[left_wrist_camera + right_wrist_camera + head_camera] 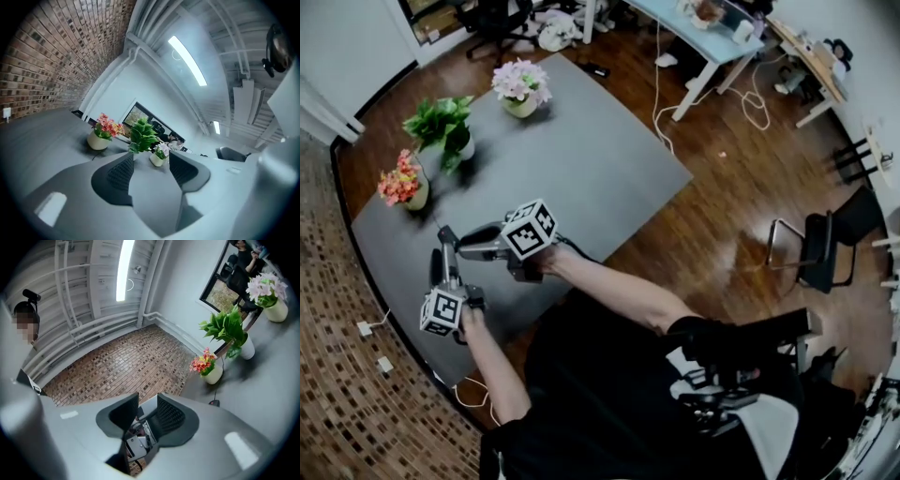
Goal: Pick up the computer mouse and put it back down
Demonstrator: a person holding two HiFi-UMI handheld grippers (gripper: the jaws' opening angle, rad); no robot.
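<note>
The computer mouse [214, 403] is a small dark shape lying on the grey table [581, 159], with a thin cable running from it toward the orange flowers. It shows only in the right gripper view, to the right of the jaws and outside them. In the head view I cannot pick it out among the gripper tips. My left gripper [445, 264] is lifted above the table's near left corner and points level across it; its jaws [150, 161] stand apart with nothing between them. My right gripper [452, 242] crosses just above it, pointing left, jaws [147, 401] apart and empty, with the left gripper's body behind the gap.
Three pots stand along the table's far left side: orange flowers [403, 183], a green plant [442, 127] and pale pink flowers [521, 89]. The table's left edge borders a brick-patterned floor [356, 403]. A dark chair [830, 244] stands on the wooden floor to the right.
</note>
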